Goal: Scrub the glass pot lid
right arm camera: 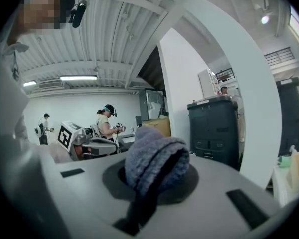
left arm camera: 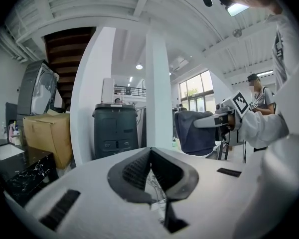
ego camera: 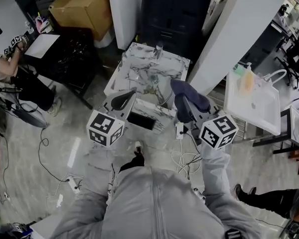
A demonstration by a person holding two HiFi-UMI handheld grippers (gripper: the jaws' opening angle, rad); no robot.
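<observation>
Two hand-held grippers are hovering above a pale floor, short of a marble tabletop. Items are running left to right.

1. Seated person (ego camera: pixel 2 63), far left, is working at a black desk (ego camera: pixel 70 54). A white sheet (ego camera: pixel 41 45) is lying on it.
2. Cardboard box (ego camera: pixel 82 4) is standing behind that desk.
3. Left gripper (ego camera: pixel 122 100) is being held in a grey-sleeved hand, its marker cube turned upward. The jaws are pressing together tip to tip, gripping nothing.
4. Marble tabletop (ego camera: pixel 139 59) is sitting beyond and between the two grippers, apart from both. A small clear cup (ego camera: pixel 159 48) is standing at its far edge. A roundish, glassy shape near the middle of the slab may be the glass pot lid (ego camera: pixel 148 83), but it is too blurred to tell.
5. Dark cabinet (ego camera: pixel 174 14) is standing behind the tabletop.
6. Cloth (ego camera: pixel 190 95), blue-grey and fuzzy, is hanging over the tip of the right gripper (ego camera: pixel 185 103). That gripper's jaws are clamping the cloth, which is hooding both tips in the right gripper view.
7. Cables (ego camera: pixel 187 159) are trailing on the floor below the right gripper.
8. White pillar (ego camera: pixel 239 29) is slanting up to the right of the cabinet.
9. White sink (ego camera: pixel 261 108) is standing further right, with an orange bottle (ego camera: pixel 247 79) on its far corner.
10. A dark trouser leg (ego camera: pixel 266 199) of another person is showing at the lower right.
</observation>
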